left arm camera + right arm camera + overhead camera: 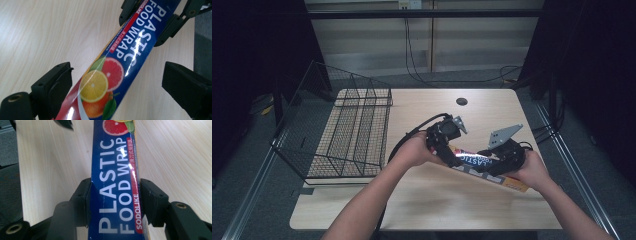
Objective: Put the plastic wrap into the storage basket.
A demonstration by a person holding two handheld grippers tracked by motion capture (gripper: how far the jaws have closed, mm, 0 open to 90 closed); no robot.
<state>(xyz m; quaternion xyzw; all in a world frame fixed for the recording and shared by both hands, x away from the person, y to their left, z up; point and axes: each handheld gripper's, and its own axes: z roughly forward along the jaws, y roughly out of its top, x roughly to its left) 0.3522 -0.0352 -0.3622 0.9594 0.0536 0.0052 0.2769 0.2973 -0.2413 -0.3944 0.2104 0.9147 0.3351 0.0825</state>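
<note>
The right gripper (pixel 113 202) clamps the long blue cardboard plastic-wrap box (pixel 113 182) above the pale wooden table (pixel 422 200). The left gripper (pixel 117 82) straddles it, seemingly not gripping; next, it must close squarely.

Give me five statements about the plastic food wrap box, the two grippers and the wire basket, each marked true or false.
1. The right gripper is clamped on the plastic food wrap box. True.
2. The left gripper grips the box tightly. False: its jaws stand apart on either side of the box.
3. The box lies in the wire basket. False: it is held over the table.
4. The basket sits at the table's left side. True.
5. The box shows citrus fruit. True.
</note>
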